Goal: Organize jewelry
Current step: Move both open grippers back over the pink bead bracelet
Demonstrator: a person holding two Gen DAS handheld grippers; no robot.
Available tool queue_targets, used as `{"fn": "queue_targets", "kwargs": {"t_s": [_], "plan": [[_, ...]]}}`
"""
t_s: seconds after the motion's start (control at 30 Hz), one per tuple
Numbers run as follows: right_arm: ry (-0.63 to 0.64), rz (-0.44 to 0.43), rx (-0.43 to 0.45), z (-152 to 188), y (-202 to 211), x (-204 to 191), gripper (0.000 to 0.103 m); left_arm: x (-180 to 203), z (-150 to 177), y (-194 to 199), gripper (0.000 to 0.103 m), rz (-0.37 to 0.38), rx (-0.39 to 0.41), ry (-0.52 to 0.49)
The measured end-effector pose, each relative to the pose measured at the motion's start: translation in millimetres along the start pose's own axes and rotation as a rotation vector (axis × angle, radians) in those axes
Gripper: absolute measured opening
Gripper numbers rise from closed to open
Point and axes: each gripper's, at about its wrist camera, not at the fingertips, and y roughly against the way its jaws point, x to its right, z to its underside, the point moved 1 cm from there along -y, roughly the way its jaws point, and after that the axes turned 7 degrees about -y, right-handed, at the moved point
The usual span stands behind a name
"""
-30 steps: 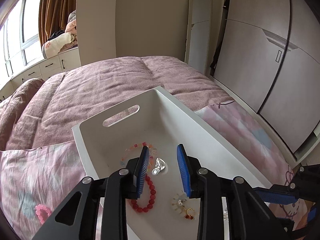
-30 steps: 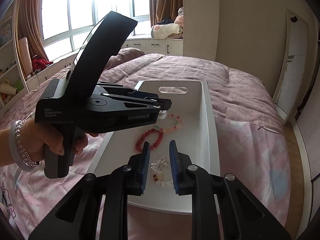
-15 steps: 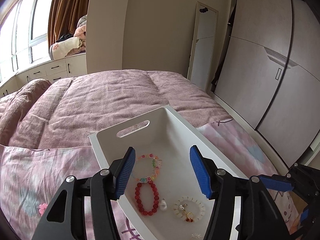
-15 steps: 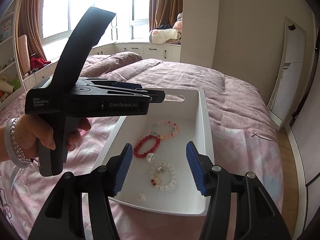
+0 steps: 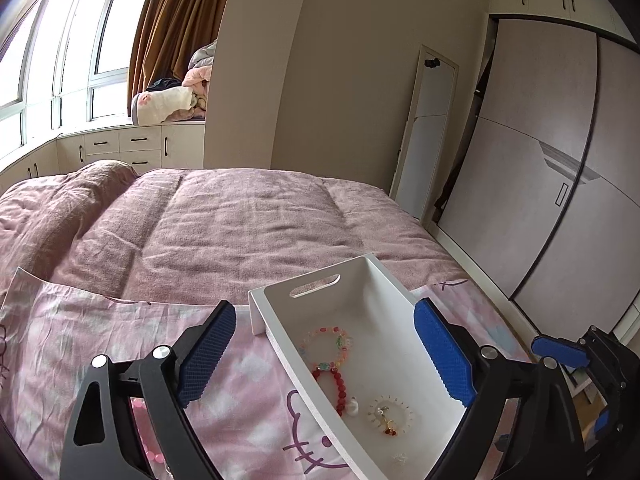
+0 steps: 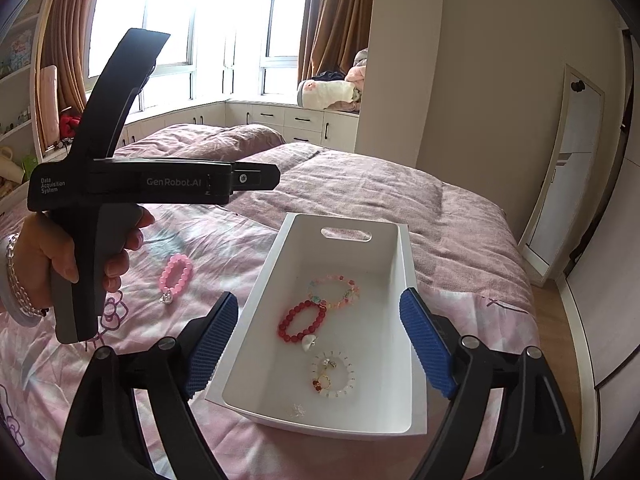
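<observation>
A white tray sits on the bed. It holds a red bead bracelet, a pastel bracelet, a white charm bracelet, a pearly piece and a clear crystal piece. On the sheet left of the tray lies a pink bracelet. My right gripper hangs above the tray's near end, its jaws opening wide, with nothing between the pads. My left gripper, held by a hand, is over the tray's left side, its jaws also opening and empty.
The bed carries a mauve blanket beyond the tray and a pink printed sheet under it. A wardrobe and a leaning mirror stand to the right. Window cabinets lie behind the bed.
Both grippers have opened wide and risen away from the tray. The pearly piece has left the left pads and the crystal piece the right pads; both now lie in the tray.
</observation>
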Motion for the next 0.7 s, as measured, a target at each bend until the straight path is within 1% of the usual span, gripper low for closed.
{"fn": "queue_targets", "kwargs": {"t_s": [0.13, 0.3, 0.47, 0.53, 0.6, 0.63, 0.67, 0.7], "plan": [[0.032, -0.012, 0.012, -6.7, 4.9, -19.3, 0.082, -23.3, 3.0, 20.3, 0.092, -0.042, 0.006, 0.009], [0.073, -0.042, 0.003, -11.3, 2.9, -49.5, 0.082, -50.6, 10.3, 47.2, 0.092, -0.107, 0.011, -0.020], [0.105, -0.084, -0.017, -14.3, -9.0, -80.6, 0.082, -85.7, 26.7, 61.4, 0.092, -0.154, -0.014, -0.004], [0.109, -0.115, -0.031, -14.1, -16.4, -94.2, 0.082, -100.4, 35.3, 64.5, 0.092, -0.171, -0.029, 0.010], [0.114, -0.166, -0.063, -12.8, -24.7, -108.0, 0.076, -114.9, 45.6, 64.2, 0.092, -0.178, -0.054, 0.026], [0.122, -0.187, -0.084, -11.9, -30.4, -115.9, 0.066, -121.8, 51.3, 63.7, 0.092, -0.182, -0.065, 0.032], [0.133, -0.206, -0.105, -10.6, -35.4, -123.5, 0.061, -128.0, 56.9, 62.9, 0.092, -0.182, -0.070, 0.040], [0.144, -0.219, -0.123, -8.8, -40.2, -130.6, 0.059, -134.1, 63.1, 60.9, 0.092, -0.184, -0.079, 0.049]]}}
